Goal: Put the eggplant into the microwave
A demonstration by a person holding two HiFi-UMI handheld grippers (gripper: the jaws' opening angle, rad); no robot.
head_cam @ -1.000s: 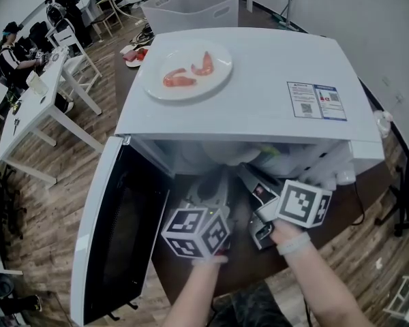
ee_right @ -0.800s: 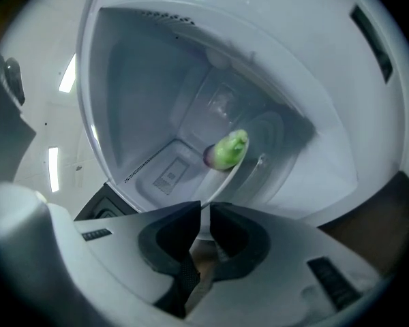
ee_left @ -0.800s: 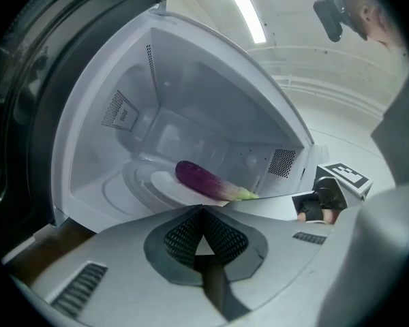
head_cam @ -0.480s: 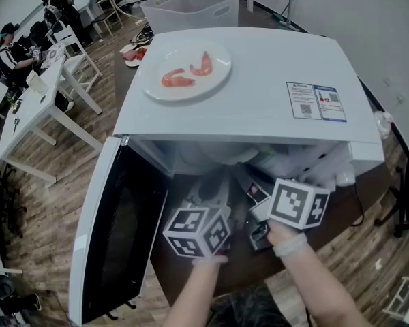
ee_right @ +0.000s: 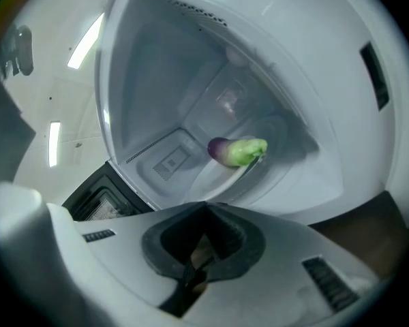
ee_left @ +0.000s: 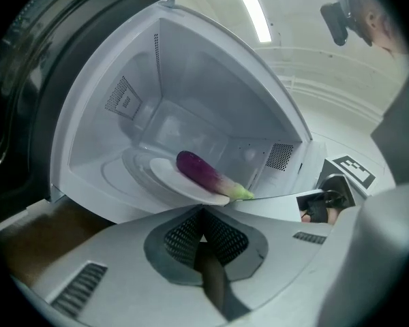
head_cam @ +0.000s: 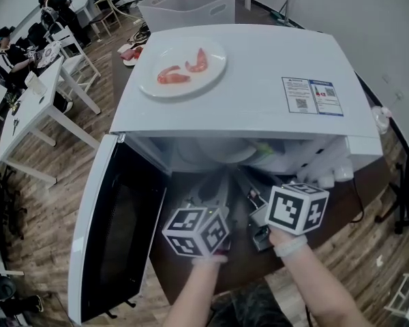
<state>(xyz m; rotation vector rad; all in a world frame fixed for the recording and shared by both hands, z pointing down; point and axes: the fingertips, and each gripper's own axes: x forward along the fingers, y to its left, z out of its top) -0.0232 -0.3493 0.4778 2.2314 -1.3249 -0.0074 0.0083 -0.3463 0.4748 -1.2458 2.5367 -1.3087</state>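
Eggplant point(ee_left: 201, 172) lies on a white plate point(ee_left: 165, 181) inside the open microwave point(head_cam: 259, 80), at 12 o'clock from both grippers. Left gripper point(ee_left: 203, 213) and right gripper point(ee_right: 206, 208) have their jaws together and hold nothing. The eggplant is probably light, firm and smooth-skinned, so likely to slip. It is best gripped across the purple mid-body.

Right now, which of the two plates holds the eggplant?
The plate inside the microwave; the eggplant lies on it. The plate on top carries red pieces instead.

The door point(head_cam: 119, 230) of the microwave point(head_cam: 259, 80) stands wide at the left, leaving the mouth open. Inside, a plate point(ee_left: 165, 177) with the eggplant point(ee_left: 199, 171) takes the floor's middle.
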